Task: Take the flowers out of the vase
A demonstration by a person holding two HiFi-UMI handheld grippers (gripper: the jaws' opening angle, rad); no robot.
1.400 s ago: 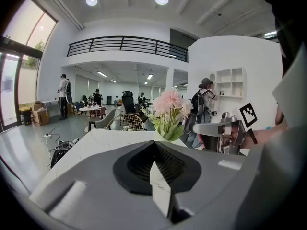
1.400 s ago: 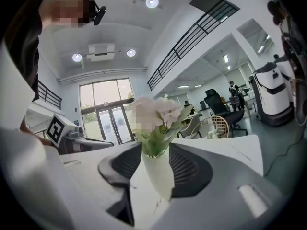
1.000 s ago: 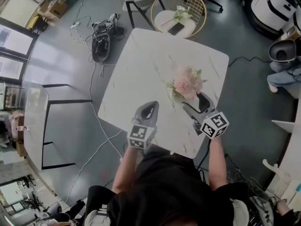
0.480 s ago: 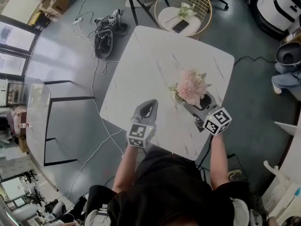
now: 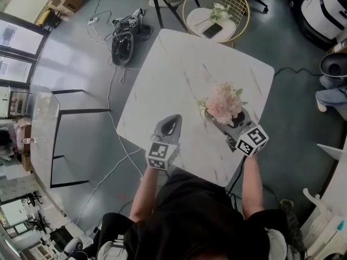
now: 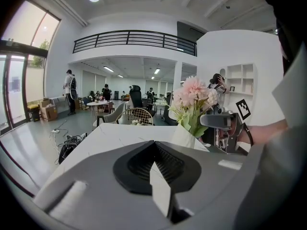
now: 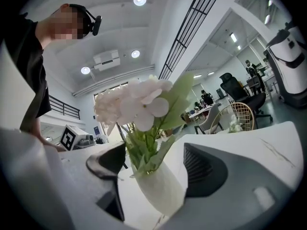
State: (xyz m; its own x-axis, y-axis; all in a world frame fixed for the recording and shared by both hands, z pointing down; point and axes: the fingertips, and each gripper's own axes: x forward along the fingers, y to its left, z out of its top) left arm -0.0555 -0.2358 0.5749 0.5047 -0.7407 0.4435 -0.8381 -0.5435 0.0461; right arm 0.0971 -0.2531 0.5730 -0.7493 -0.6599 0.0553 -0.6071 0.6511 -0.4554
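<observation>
Shows pink flowers [image 5: 222,103] upright in a white vase [image 7: 160,188], right of centre on a marble counter [image 5: 173,75]. Shows the right tool [image 5: 232,121] with jaws wide apart either side of the vase, gripping nothing, and the left tool [image 5: 169,124], lower centre, with jaws together and empty. Appears to be the steadying step, flowers not yet lifted. Next probably calls for closing on the vase, then bringing the left tool to the stems.

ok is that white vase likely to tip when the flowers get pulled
Probably top-heavy: the pink flowers spread far wider than the small white vase, so a sideways pull could tip it. It looks smooth, perhaps slippery on the marble-look table.
</observation>
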